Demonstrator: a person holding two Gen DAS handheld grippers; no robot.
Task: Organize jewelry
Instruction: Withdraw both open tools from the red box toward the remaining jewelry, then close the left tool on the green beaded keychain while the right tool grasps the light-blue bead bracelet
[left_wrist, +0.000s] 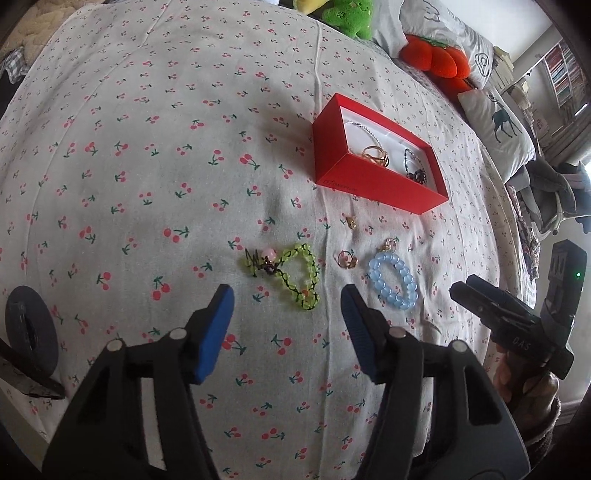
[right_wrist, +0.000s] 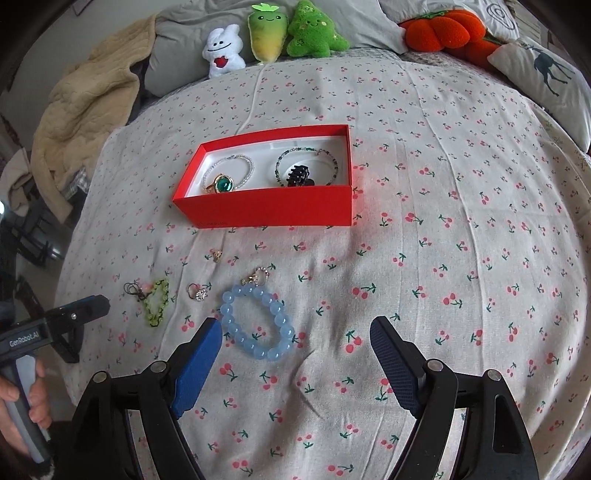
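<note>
A: Nearest first. What are the tongs doing?

B: The right tongs (right_wrist: 295, 354) stand spread wide and empty, hovering over the blue bead bracelet (right_wrist: 256, 325); their left pad is just beside its near-left beads. The left tongs (left_wrist: 288, 314) are also spread with nothing between them, above the green bead bracelet (left_wrist: 295, 277), which lies left of the blue one on the bed (left_wrist: 129, 184).

A: How to do the pick-up well?

B: I'd shift the right tongs so one side of the bead ring sits between the pads, then close gently. Round beads may roll out.

A: And farther off?

B: Small rings (right_wrist: 197, 291) and charms (right_wrist: 258, 276), then the red box (right_wrist: 266, 206), which already holds pieces.

A: Any writing?

B: "GenRobot.AI" on the left tool, "DAS" on the right one. The box's print is unreadable.
</note>
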